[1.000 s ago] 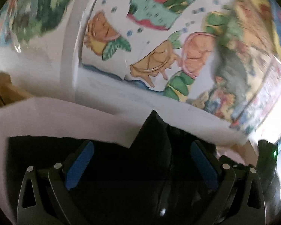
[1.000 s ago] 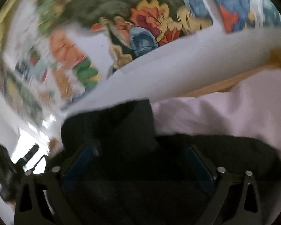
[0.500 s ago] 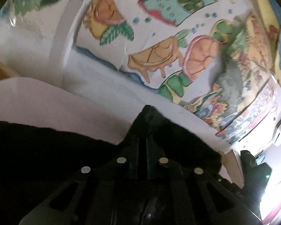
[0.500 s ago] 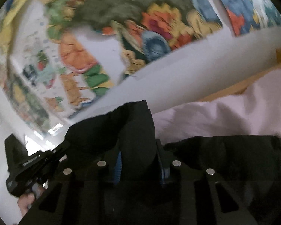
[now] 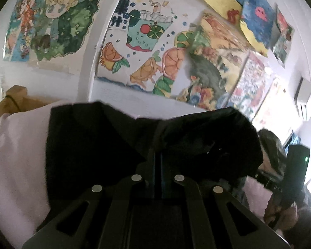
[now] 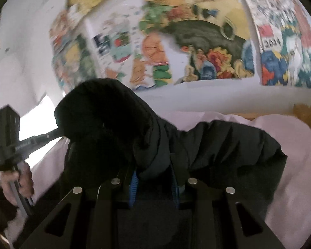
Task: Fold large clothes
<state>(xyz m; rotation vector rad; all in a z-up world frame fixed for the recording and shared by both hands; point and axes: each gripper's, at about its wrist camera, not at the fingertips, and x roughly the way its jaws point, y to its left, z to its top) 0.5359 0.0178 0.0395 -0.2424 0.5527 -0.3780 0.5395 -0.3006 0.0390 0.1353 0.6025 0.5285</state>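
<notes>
Left wrist view shows my left gripper [image 5: 158, 166] pinched shut on a fold of the black garment [image 5: 97, 145], which rises just beyond its fingers above the pale pink bed sheet [image 5: 16, 155]. My right gripper [image 6: 154, 183] also clamps the cloth (thicker bunch there). The garment's long axis runs left to right between both grips, so each hand holds one end.
</notes>
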